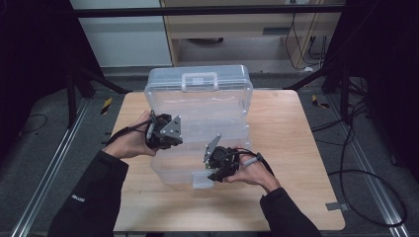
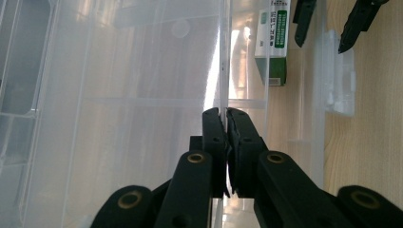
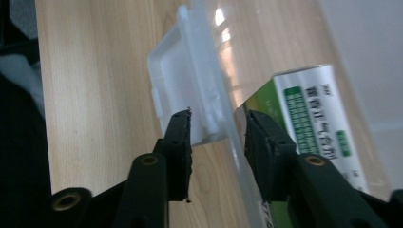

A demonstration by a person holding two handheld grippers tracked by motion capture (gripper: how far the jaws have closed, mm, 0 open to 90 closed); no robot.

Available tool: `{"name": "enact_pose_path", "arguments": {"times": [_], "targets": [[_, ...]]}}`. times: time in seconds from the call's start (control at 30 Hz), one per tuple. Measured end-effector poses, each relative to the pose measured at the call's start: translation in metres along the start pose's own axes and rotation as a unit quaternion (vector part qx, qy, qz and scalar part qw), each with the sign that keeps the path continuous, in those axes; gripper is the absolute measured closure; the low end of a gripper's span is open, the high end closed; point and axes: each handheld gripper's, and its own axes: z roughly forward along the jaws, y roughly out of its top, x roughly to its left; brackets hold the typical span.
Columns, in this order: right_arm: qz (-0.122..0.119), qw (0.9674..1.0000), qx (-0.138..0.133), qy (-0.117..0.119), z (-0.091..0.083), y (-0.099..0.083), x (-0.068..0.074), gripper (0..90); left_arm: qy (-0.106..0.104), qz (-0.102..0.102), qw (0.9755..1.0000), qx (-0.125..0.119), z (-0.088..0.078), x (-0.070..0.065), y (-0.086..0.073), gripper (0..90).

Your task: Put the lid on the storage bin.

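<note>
Left gripper (image 1: 167,134) of mine sits left of centre in the high view, its jaws pressed together on a thin clear wall of the plastic storage box (image 1: 197,94); in the left gripper view (image 2: 225,137) the two black pads meet on that upright edge with nothing else between them. The box stands in the middle of the wooden table (image 1: 296,148), its lid tipped up toward the top of the frame with the carry handle (image 1: 199,79) uppermost. I judge it light and fairly stiff but springy, with smooth, slippery walls that would flex or crack under a hard squeeze, so rims, edges and the moulded latch are the sensible places to take hold, not the broad flat panels. My right gripper (image 1: 213,170) is at the box's near edge, lower centre of the high view, jaws partly spread. In the right gripper view (image 3: 216,142) they stand either side of the white latch tab (image 3: 183,76) and the clear front wall, and I cannot see either pad pressing on the plastic. Behind that wall, at the right of that frame, lies a green and white carton (image 3: 313,109) inside the box.
</note>
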Motion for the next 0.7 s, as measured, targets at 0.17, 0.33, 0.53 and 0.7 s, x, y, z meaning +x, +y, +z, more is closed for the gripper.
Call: {"name": "enact_pose_path", "arguments": {"times": [0.17,0.33,0.53,0.7], "targets": [[0.012,0.9993,-0.033,-0.014,-0.015,-0.006,0.000,60.4,-0.001,-0.008,1.0000,-0.002,0.000,0.000,-0.001,86.4],[0.043,0.9946,-0.086,-0.037,-0.039,-0.022,0.000,65.5,-0.001,-0.010,0.9999,-0.003,0.000,0.000,-0.001,86.2],[0.103,0.9807,-0.149,-0.073,-0.067,-0.047,-0.005,75.2,-0.001,-0.012,0.9999,-0.003,0.000,-0.001,-0.001,86.1],[0.134,0.9689,-0.183,-0.098,-0.084,-0.066,-0.007,81.6,0.000,-0.013,0.9999,-0.003,0.000,-0.001,-0.001,86.0]]}}
